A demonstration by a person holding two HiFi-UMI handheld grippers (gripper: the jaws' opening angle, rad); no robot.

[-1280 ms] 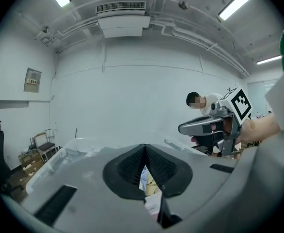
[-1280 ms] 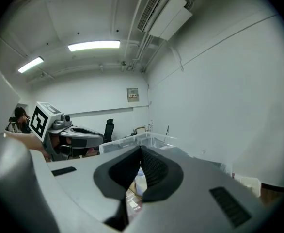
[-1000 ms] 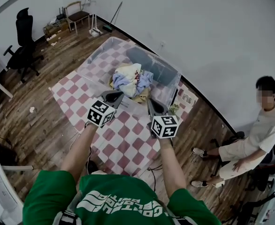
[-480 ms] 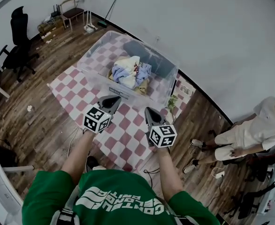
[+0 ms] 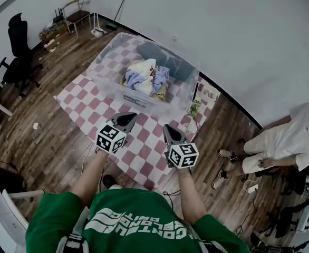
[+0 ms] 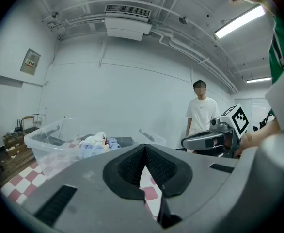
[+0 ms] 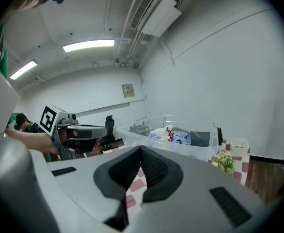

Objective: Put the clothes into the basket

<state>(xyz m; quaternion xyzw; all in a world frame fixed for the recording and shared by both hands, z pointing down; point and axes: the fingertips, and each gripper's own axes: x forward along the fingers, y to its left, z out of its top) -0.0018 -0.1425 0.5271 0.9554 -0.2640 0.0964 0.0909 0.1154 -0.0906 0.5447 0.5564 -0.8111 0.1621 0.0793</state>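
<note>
left gripper: jaws fully together, nothing between them. right gripper: jaws likewise closed, empty. both are held side by side over the red-and-white checked mat, pointing toward the clear plastic basket and apart from it. clothes, white, blue and yellow, lie heaped inside the basket. a person in a white shirt is by the wall at right.
</note>
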